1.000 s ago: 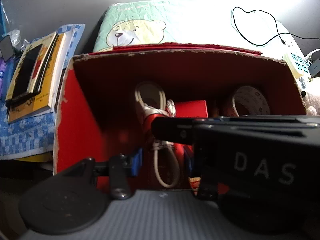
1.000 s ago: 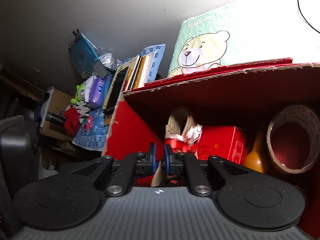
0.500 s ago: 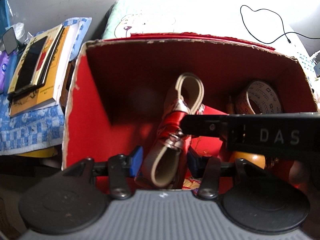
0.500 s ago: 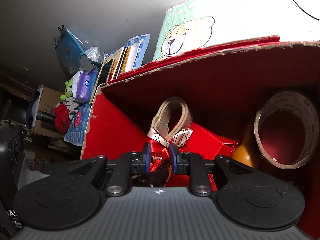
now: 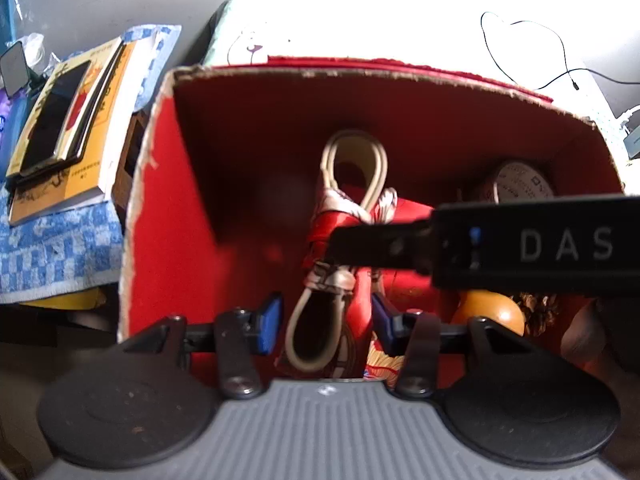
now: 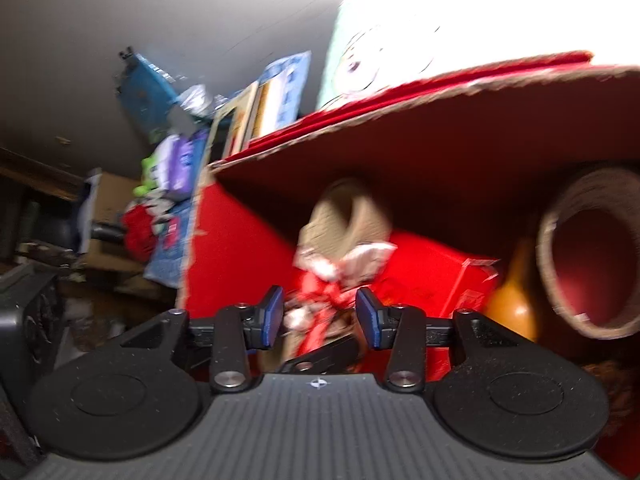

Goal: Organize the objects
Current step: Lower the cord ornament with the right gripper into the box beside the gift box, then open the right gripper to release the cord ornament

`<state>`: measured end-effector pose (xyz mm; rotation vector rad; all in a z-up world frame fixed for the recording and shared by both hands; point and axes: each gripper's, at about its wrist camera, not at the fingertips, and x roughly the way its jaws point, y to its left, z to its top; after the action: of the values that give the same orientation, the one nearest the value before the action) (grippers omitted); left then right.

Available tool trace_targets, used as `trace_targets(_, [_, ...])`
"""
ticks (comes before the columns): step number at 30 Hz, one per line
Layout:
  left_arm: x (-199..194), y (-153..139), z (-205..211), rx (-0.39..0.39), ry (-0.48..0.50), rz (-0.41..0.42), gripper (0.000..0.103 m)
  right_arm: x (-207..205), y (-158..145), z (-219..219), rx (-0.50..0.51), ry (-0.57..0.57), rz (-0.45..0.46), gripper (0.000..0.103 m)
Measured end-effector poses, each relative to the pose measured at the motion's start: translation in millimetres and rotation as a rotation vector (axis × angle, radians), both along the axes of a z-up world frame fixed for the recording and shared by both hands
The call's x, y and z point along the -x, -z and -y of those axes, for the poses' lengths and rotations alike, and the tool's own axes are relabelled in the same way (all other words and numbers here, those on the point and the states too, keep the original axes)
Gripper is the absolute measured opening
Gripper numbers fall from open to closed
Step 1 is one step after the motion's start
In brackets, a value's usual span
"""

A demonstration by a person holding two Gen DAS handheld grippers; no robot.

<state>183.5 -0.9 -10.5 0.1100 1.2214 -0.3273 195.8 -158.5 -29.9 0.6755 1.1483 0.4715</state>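
Note:
A red cardboard box (image 5: 168,240) stands open in front of both grippers. Inside it lies a beige loop strap tied with a red and silver ribbon (image 5: 340,240), also seen blurred in the right wrist view (image 6: 344,248). My left gripper (image 5: 326,322) is open, its blue pads on either side of the strap's lower loop. My right gripper (image 6: 318,314) is open just in front of the ribbon; its black body marked DAS (image 5: 520,244) crosses the left wrist view above the strap.
The box also holds a red carton (image 6: 432,276), a tape roll (image 6: 588,256), an orange gourd (image 5: 492,312) and a pine cone (image 5: 536,312). Books with a phone (image 5: 68,128) lie on a blue checked cloth to the left. A bear-print cushion (image 6: 372,56) lies behind.
My right gripper has opened from nearly shut on the ribbon. The left gripper has risen and tilted down over the box; the strap now lies lower between its open pads.

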Motion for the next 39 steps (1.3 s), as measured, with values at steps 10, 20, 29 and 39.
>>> trace_targets(10, [13.8, -12.5, -5.8, 0.012, 0.022, 0.038, 0.048, -10.5, 6.7, -2.1, -0.136, 0.008, -0.006, 0.032])
trace_targets(20, [22.4, -26.8, -13.0, 0.029, 0.036, 0.08, 0.05, -9.9, 3.1, -15.2, -0.02, -0.024, -0.004, 0.03])
trace_targets(29, [13.4, -5.5, 4.1, 0.015, 0.053, 0.026, 0.05, -4.8, 10.2, -1.3, 0.081, 0.111, -0.081, 0.023])
trace_targets(39, [0.2, 12.6, 10.7, -0.039, 0.051, -0.003, 0.05, 3.2, 19.8, 17.4, 0.04, 0.155, -0.145, 0.022])
